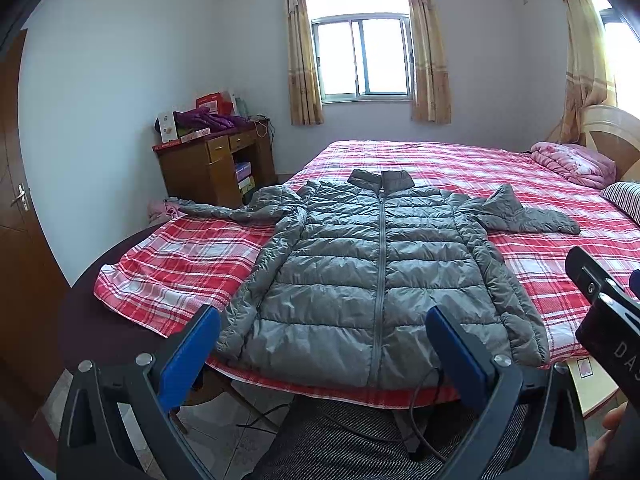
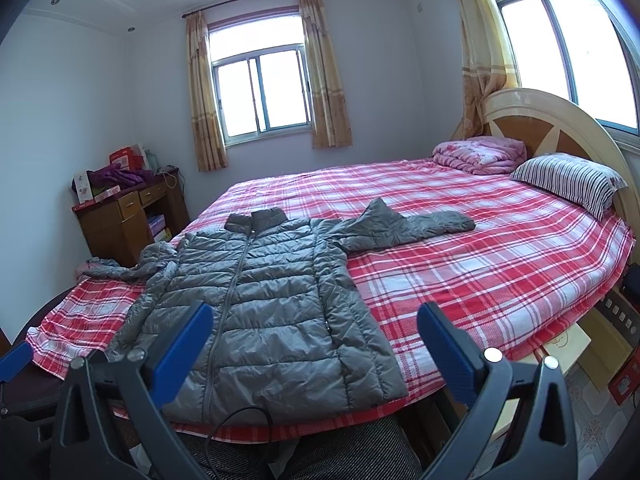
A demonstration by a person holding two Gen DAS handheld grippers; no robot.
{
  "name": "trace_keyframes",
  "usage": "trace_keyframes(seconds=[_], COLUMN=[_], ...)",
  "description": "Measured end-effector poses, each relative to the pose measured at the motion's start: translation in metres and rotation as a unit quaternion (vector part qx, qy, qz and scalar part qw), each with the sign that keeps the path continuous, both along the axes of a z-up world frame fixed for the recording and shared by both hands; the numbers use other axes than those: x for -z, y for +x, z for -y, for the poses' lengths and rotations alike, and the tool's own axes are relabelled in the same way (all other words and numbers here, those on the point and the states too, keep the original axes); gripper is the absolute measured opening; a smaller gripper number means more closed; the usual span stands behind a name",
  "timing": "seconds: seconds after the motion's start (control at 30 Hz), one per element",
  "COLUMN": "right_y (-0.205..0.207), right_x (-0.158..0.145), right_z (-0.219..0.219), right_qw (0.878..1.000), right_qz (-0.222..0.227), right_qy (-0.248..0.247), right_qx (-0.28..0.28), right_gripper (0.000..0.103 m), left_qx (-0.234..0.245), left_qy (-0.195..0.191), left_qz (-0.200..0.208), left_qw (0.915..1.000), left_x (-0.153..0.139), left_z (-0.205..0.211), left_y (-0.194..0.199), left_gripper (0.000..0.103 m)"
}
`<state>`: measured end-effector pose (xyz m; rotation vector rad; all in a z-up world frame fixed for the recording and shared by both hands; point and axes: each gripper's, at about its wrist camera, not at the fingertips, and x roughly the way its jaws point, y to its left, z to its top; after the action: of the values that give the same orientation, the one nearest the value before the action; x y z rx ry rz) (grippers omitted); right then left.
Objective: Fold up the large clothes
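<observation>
- Nearest the left wrist camera, the left gripper (image 1: 324, 344) spreads its blue-padded fingers (image 1: 188, 356) wide, released and grasping nothing, hanging above the near bed edge.
- Beyond it, at twelve o'clock, a grey quilted puffer jacket (image 1: 360, 272) lies flat and zipped on the red-and-white plaid bedsheet (image 1: 180, 256), collar far, hem at the near edge, both sleeves spread outward.
- At three o'clock a black device edge shows, probably the other gripper's body; too cropped to be sure.
- Close to the right wrist camera, the right gripper (image 2: 316, 340) likewise stands released, blue pads apart, empty.
- From this view the jacket lies at eleven o'clock, its near hem just past the left pad.
- A striped pillow (image 2: 568, 180) and folded pink quilt (image 2: 480, 154) sit at two o'clock by the wooden headboard (image 2: 560, 124).
- A brown wooden desk (image 2: 128, 220) stands at ten o'clock.
</observation>
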<state>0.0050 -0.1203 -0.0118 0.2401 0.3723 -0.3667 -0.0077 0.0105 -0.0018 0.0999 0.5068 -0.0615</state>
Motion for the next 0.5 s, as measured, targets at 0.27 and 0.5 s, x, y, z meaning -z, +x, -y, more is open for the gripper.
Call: trace_keyframes(seconds=[0.27,0.5], right_y=[-0.0005,-0.0009], right_x=[-0.0004,-0.0002], right_z=[0.0006,0.0004], right_qw=[1.000,1.000], right_qz=[0.000,0.001], right_qy=[0.002,0.003], right_qx=[0.000,0.000], right_gripper=[0.103,0.103], left_qx=[-0.001,-0.001], left_qy=[0.000,0.000], left_qz=[0.000,0.000], left_qw=[1.0000,1.0000], left_x=[0.0002,0.0003], left_z=[0.0002,0.0005], left_y=[-0.0002,-0.0004], left_gripper=[0.102,0.102])
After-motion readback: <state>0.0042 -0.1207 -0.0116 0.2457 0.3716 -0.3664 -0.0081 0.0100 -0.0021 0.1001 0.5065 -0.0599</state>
